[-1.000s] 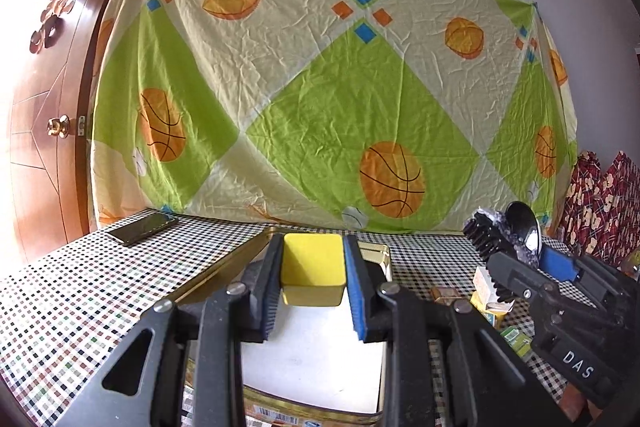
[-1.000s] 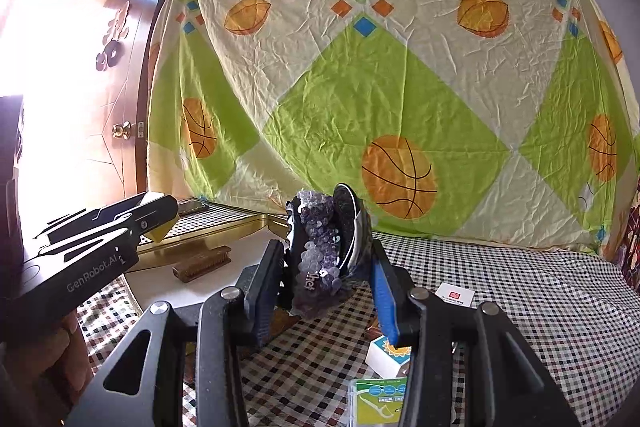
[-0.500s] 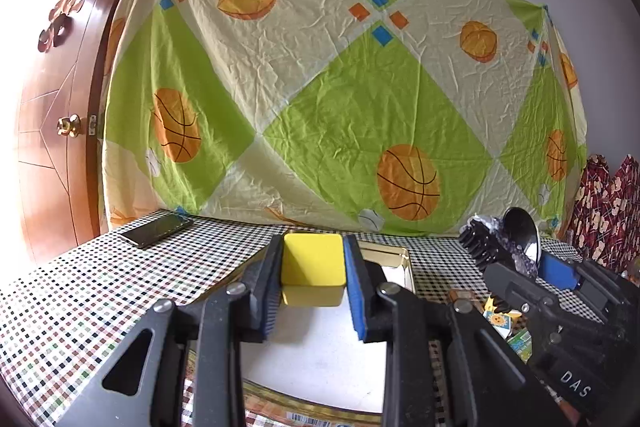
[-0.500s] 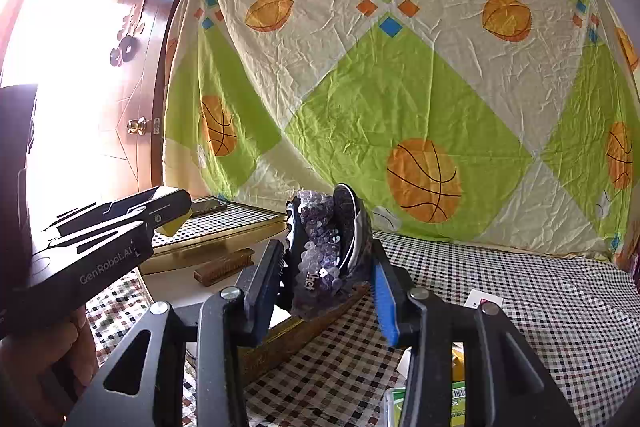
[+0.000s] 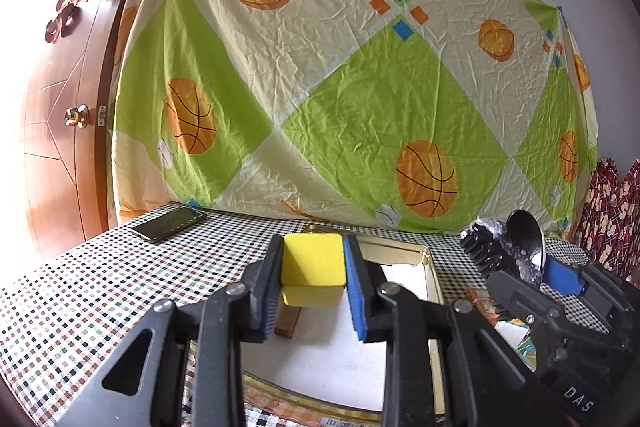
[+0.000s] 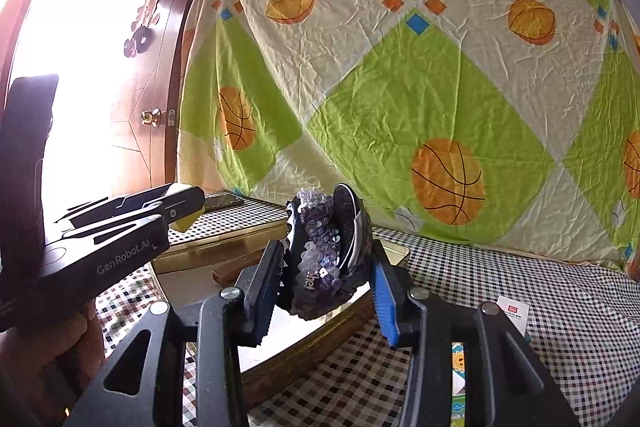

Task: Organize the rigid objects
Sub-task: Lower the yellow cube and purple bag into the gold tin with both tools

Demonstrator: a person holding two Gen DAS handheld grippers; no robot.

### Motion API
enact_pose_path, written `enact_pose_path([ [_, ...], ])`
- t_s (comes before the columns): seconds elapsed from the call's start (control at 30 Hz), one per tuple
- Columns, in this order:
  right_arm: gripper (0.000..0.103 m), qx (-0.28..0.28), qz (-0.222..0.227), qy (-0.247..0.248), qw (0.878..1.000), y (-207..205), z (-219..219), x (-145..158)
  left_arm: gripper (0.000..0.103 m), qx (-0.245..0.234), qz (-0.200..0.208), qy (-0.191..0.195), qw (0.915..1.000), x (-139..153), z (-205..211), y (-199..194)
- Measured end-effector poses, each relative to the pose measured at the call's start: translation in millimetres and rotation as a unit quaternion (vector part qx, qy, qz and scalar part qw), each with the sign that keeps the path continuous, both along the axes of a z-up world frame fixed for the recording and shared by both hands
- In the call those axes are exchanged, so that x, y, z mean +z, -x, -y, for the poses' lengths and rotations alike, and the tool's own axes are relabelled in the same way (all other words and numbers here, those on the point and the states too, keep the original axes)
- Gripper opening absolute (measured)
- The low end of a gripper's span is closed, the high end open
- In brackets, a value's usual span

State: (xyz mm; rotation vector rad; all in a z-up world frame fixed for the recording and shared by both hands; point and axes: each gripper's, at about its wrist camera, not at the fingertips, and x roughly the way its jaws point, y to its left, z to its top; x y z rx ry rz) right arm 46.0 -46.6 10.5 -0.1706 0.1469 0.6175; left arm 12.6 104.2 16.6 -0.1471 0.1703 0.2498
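Note:
My left gripper is shut on a yellow block and holds it above a gold tin tray with a white bottom. A small brown bar lies in the tray under the block. My right gripper is shut on a small purple sequined shoe, held over the tray's near right edge. The right gripper also shows at the right of the left wrist view. The left gripper shows at the left of the right wrist view.
A checkered cloth covers the table. A dark phone lies at the back left. Small cards and packets lie right of the tray. A green and cream sheet hangs behind. A wooden door stands at left.
Both grippers have shifted a little to the left over the tray, still holding their objects. The brown bar has come into view under the yellow block.

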Motion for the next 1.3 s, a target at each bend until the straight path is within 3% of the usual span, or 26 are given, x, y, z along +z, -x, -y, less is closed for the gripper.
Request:
enact_pose_path([
  [0.87, 0.045, 0.020, -0.010, 0.027, 0.999, -15.1, -36.0, 4.5, 0.028, 0.015, -0.046, -0.009, 0.9988, -2.3, -31.6, -27.3],
  [1.3, 0.045, 0.021, -0.074, 0.051, 0.996, -70.1, -54.2, 9.3, 0.028, -0.024, -0.109, -0.012, 0.9936, 2.3, -33.3, -65.4],
])
